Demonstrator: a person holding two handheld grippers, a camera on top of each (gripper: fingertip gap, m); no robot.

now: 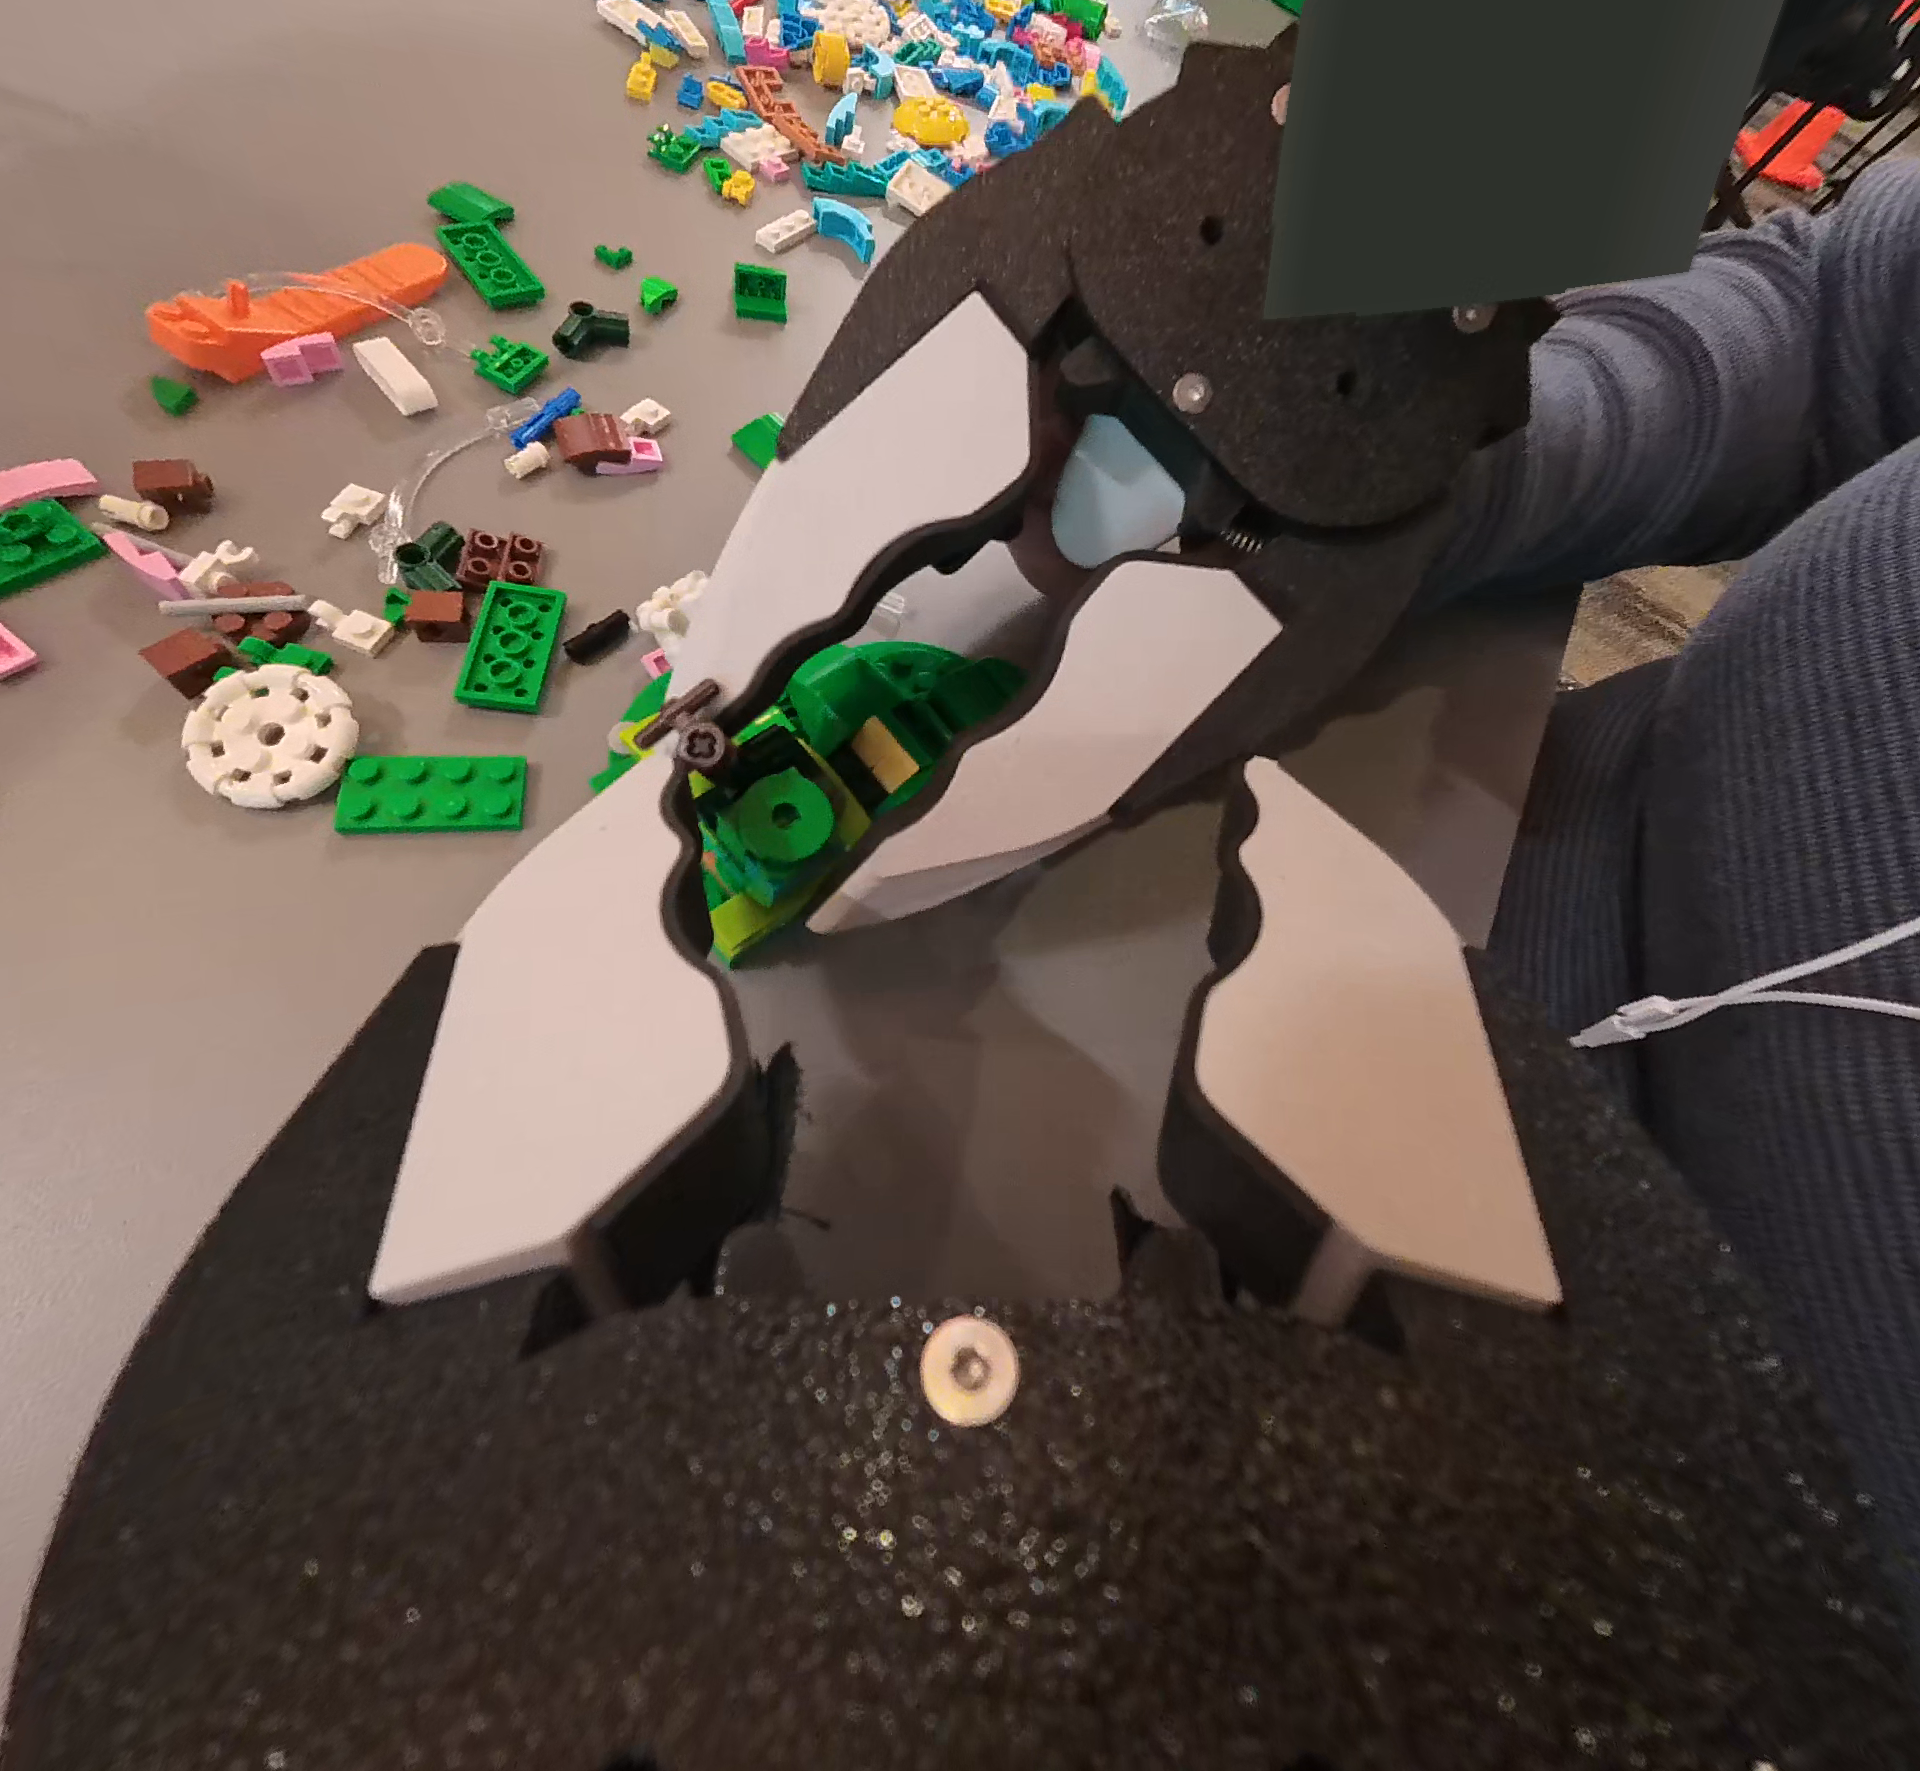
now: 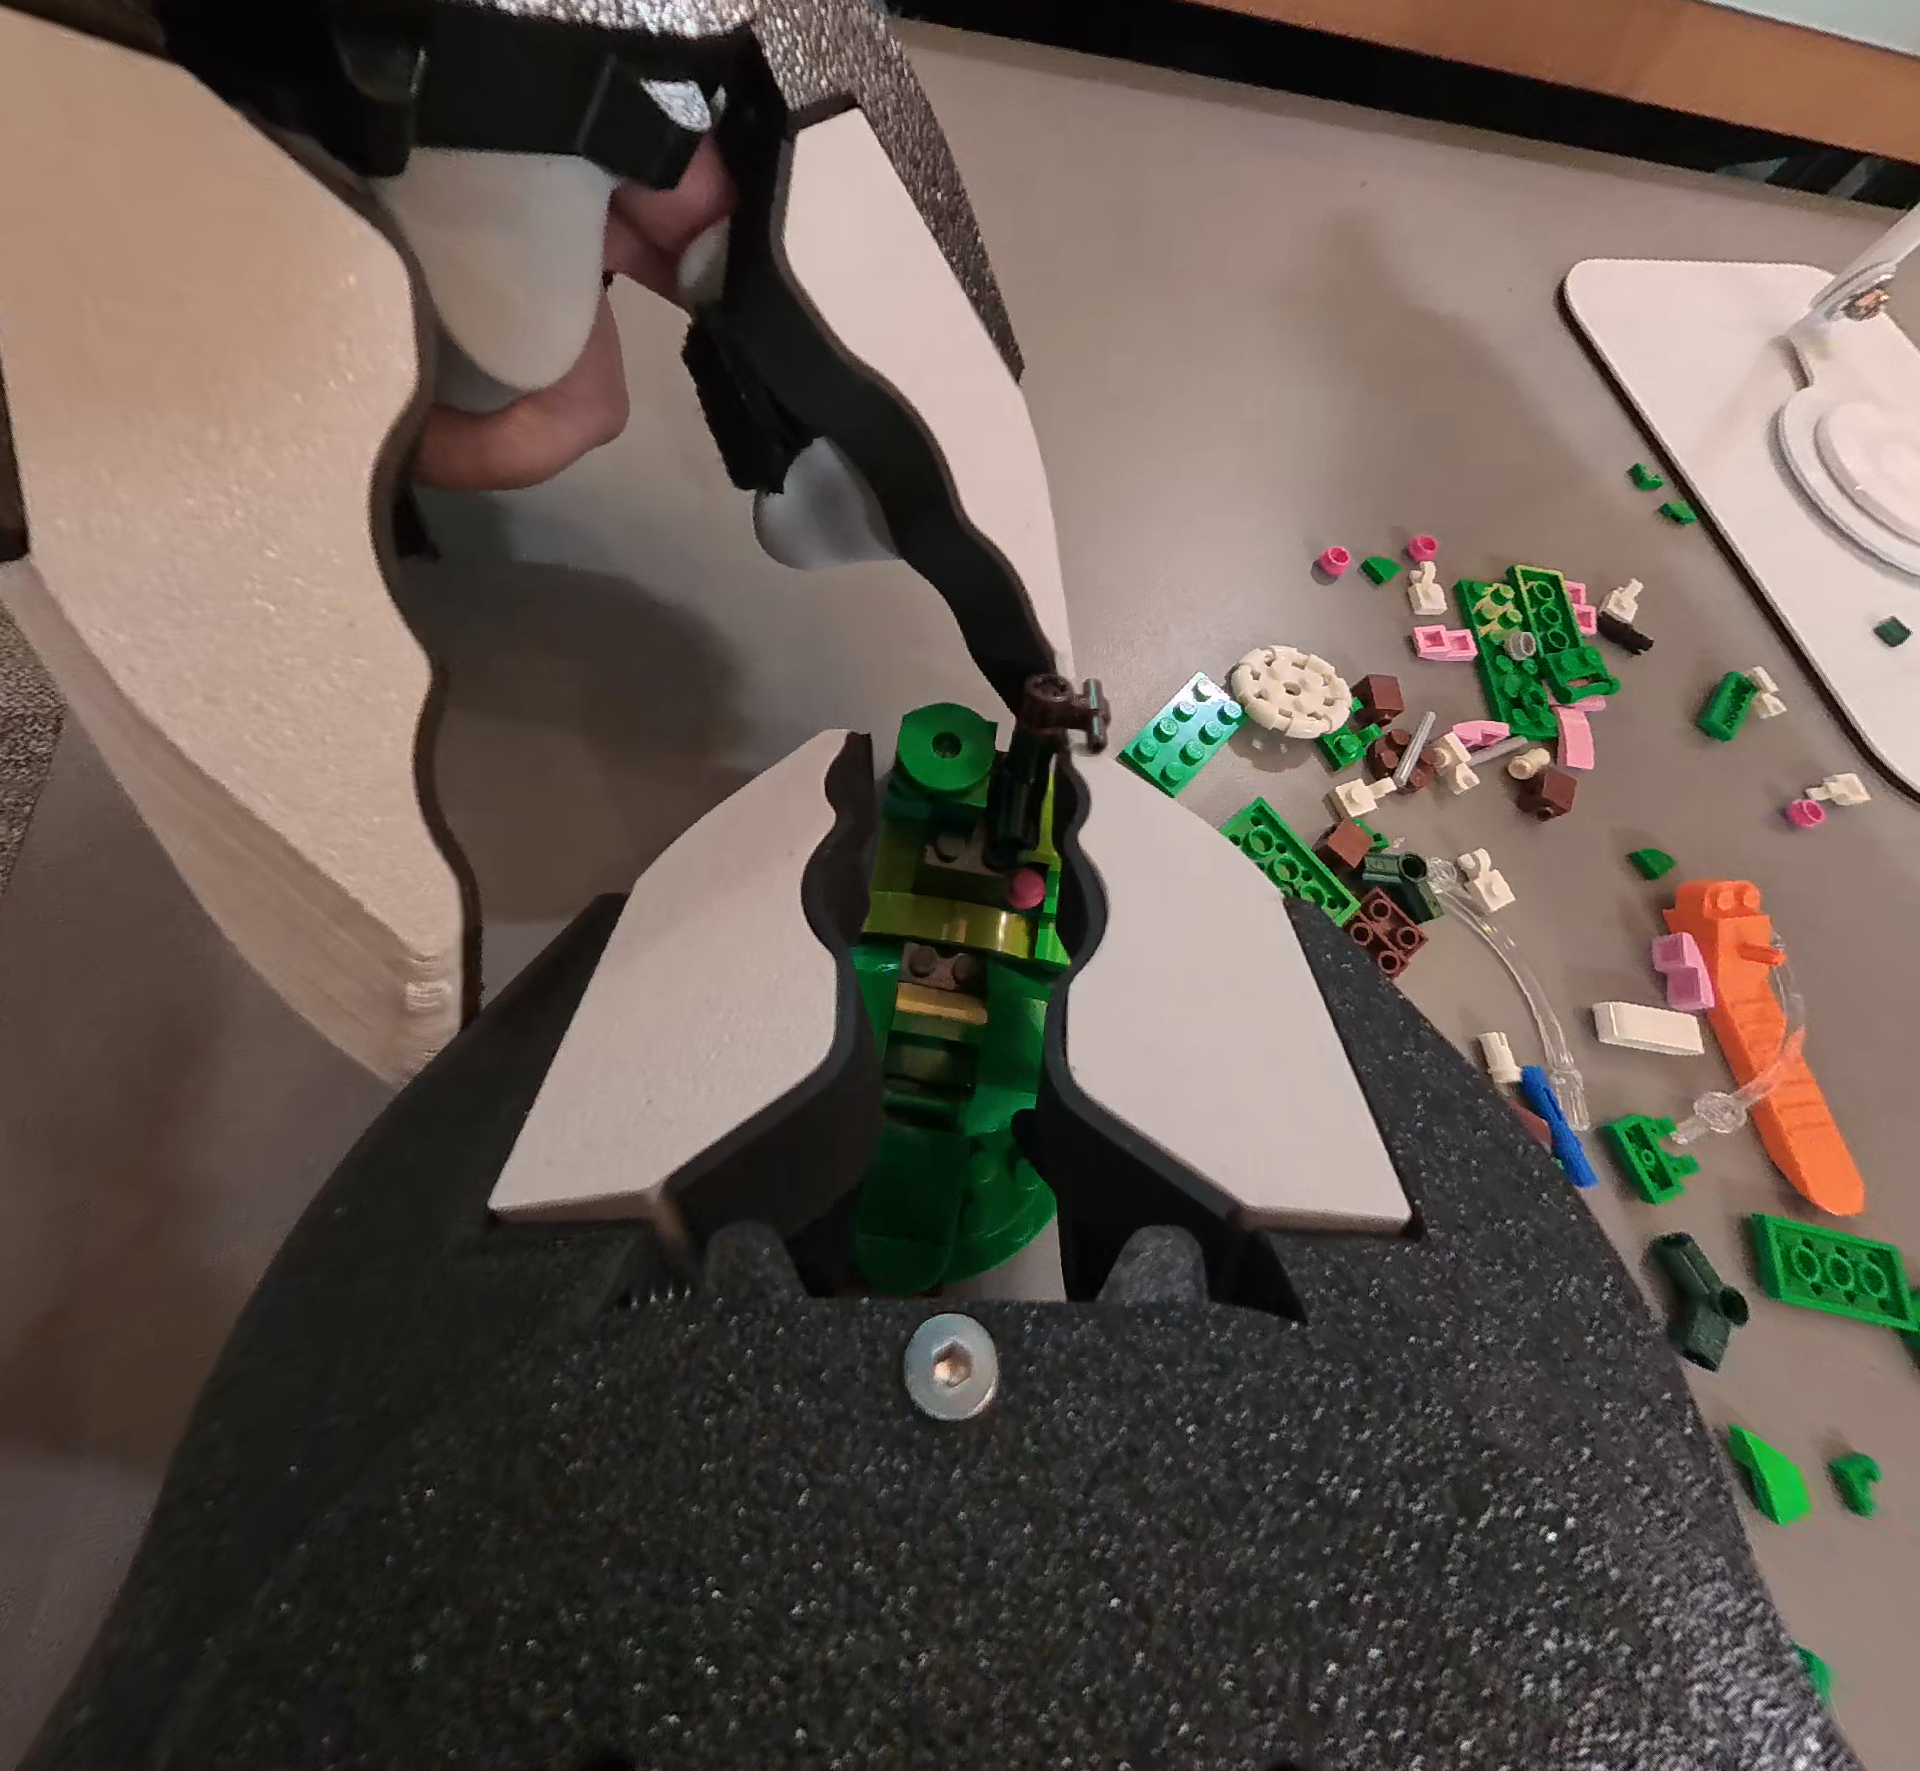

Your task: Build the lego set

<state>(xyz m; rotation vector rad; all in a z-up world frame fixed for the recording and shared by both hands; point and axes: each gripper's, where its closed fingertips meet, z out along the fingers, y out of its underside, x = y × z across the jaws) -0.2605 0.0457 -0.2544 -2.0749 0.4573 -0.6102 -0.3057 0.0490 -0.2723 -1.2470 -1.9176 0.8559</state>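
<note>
Between the right tool's (image 2: 956, 848) fingers sits the green lego build (image 2: 951, 1015), clamped at its sides, likely to steady it. At the build's far end, the left tool (image 1: 935, 786) stands open; one fingertip (image 2: 1023, 656) touches a small dark pin (image 2: 1060, 703) there, probably seating it. Loose bricks (image 2: 1507, 734) lie on the counter (image 2: 1247, 371), right of both.

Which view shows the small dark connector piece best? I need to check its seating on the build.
The right wrist view: the dark connector piece stands clear atop the green build, which the right gripper clamps. The left wrist view shows it end-on, partly hidden beside a finger.
</note>
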